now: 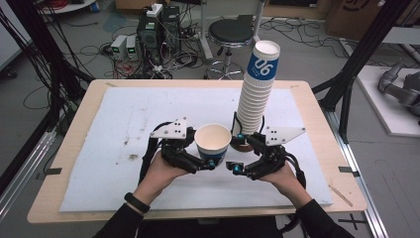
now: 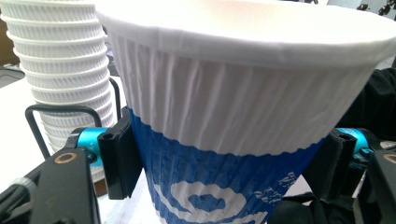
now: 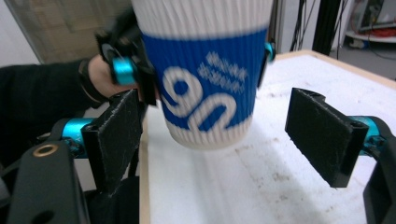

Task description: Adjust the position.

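- Left gripper clamped on a single paper cup, pads pressed against the blue lower band on both sides, as seen in the left gripper view.
- Cup upright, open mouth facing up, white ribbed upper part above a blue band with white print; held near the middle of the desk, just left of the cup stack.
- In the right gripper view, cup bottom seen lifted slightly off the white mat.
- Right gripper with jaws apart, nothing pinched; in its own view both black pads flank the cup at a distance, not touching it.
- No earlier picture to compare, so no word on motion.
- Tall stack of nested cups standing on the mat just right of the held cup, leaning slightly, the top cup showing its blue band and white print.
- Dark wire holder visible at the foot of the stack in the left gripper view.
- Both hands low at the near edge of the desk, left hand and right hand close together.
- Black stool on the floor beyond the desk.
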`<action>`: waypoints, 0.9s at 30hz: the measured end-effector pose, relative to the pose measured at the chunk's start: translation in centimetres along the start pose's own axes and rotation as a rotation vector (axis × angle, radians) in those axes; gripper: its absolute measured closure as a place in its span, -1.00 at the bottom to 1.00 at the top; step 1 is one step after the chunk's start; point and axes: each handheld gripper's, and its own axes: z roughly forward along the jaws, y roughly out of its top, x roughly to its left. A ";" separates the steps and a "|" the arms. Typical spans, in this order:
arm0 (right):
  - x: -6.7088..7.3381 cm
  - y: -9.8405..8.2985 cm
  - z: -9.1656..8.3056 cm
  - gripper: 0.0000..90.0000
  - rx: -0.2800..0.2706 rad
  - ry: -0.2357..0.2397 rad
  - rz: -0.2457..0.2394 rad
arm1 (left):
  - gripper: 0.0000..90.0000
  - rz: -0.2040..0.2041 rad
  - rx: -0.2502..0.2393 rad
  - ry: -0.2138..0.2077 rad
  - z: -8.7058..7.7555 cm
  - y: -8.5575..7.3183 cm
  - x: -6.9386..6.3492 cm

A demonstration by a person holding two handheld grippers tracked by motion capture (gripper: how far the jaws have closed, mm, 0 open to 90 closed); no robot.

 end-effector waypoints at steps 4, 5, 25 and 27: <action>0.1 -0.5 0.9 -0.57 0.034 0.006 0.003 | -0.43 0.005 -0.005 -0.005 0.1 0.1 -0.1; 0.1 -0.6 1.0 -0.57 0.036 0.005 0.002 | -0.43 0.001 -0.009 -0.005 0.2 0.1 -0.2; 0.7 -1.4 2.9 -0.32 0.044 0.008 -0.013 | -0.43 -0.009 -0.016 -0.038 1.0 -0.1 -0.4; 0.7 -1.4 2.9 -0.31 0.046 0.010 -0.012 | -0.44 -0.009 -0.014 -0.035 1.1 -0.1 -0.5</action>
